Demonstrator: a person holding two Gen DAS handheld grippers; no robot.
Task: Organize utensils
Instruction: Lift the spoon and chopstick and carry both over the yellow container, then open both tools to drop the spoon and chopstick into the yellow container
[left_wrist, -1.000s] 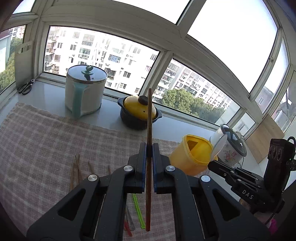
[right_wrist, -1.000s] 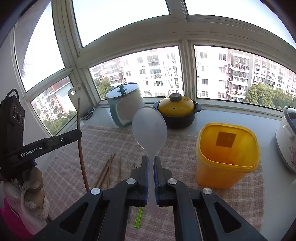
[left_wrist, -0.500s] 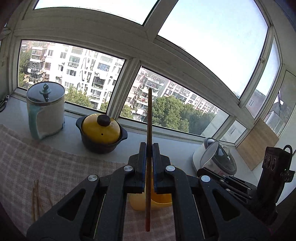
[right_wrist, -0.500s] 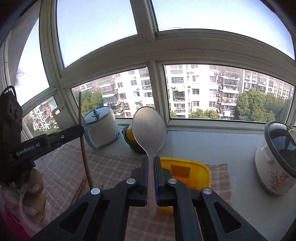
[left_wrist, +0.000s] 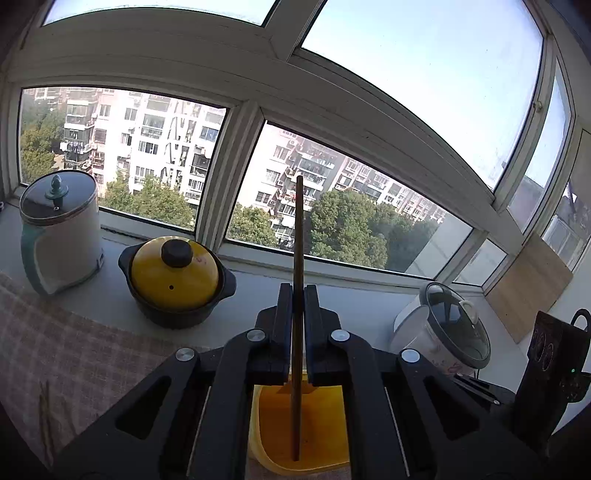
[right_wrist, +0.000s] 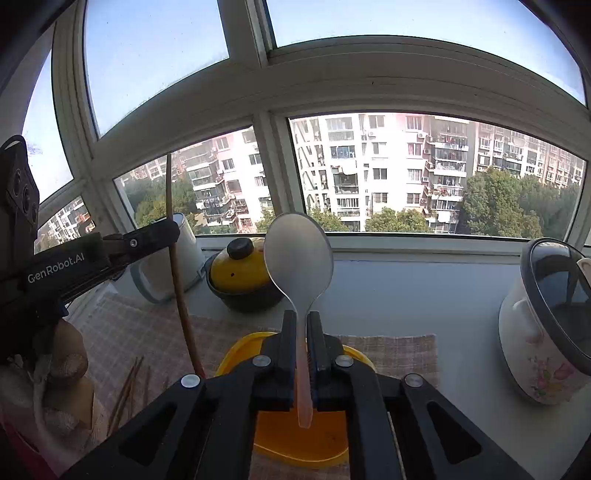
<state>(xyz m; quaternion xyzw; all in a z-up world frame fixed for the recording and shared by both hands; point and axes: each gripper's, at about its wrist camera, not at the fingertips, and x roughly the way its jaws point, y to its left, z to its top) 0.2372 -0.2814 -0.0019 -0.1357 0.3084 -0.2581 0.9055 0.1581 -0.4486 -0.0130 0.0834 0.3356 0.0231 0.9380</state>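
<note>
Now both tools, chopstick (left_wrist: 297, 258) and spoon (right_wrist: 298, 258) clamped, have moved over the yellow bin (right_wrist: 299, 439).

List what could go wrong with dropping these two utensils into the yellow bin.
The chopstick is pinched near its middle by the left gripper and could tip out over the yellow bin rim. The spoon, held by its thin handle in the right gripper, may swing. Both grippers crowd one opening and could bump.

A brown chopstick (left_wrist: 297, 236) and a translucent white spoon (right_wrist: 298, 254) are seen. The bin (right_wrist: 301, 439) is yellow, the cloth (left_wrist: 74, 354) checked pink-beige.
</note>
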